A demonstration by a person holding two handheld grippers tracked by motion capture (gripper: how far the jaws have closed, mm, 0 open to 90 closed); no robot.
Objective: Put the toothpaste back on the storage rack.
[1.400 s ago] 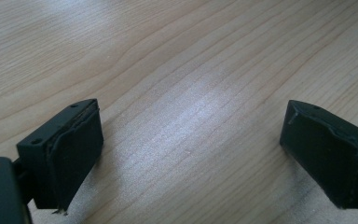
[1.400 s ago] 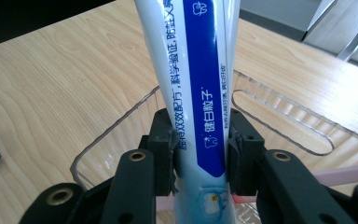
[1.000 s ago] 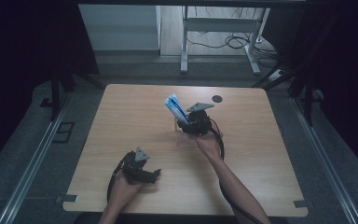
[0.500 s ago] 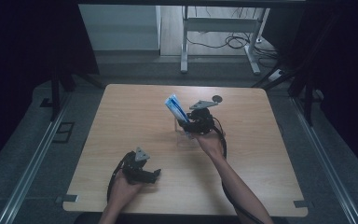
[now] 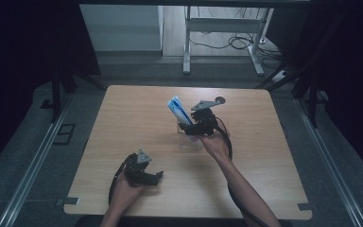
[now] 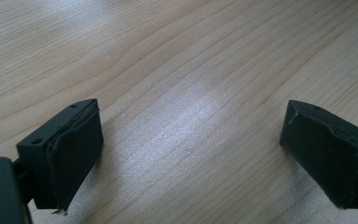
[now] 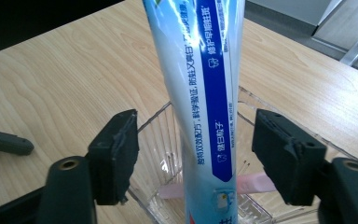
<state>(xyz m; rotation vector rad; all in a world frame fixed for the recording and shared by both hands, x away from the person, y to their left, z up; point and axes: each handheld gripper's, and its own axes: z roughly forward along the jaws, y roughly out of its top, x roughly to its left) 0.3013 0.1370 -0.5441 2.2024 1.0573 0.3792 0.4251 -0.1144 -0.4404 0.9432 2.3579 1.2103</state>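
The right claw has just been opening off the toothpaste tube stood in the clear cup, so lifting clear comes next, I judge; the left claw rests open on the counter.

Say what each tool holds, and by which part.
Nothing. The right tool has just been opening and straddles the toothpaste tube without touching it; the left tool is open.

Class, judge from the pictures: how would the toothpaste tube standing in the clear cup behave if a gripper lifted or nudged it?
The toothpaste tube leans in the clear cup, so a nudge would probably swing it along the rim. Its glossy skin looks slippery, and probably soft enough to dent under the pads. The light-looking cup might tip with it.
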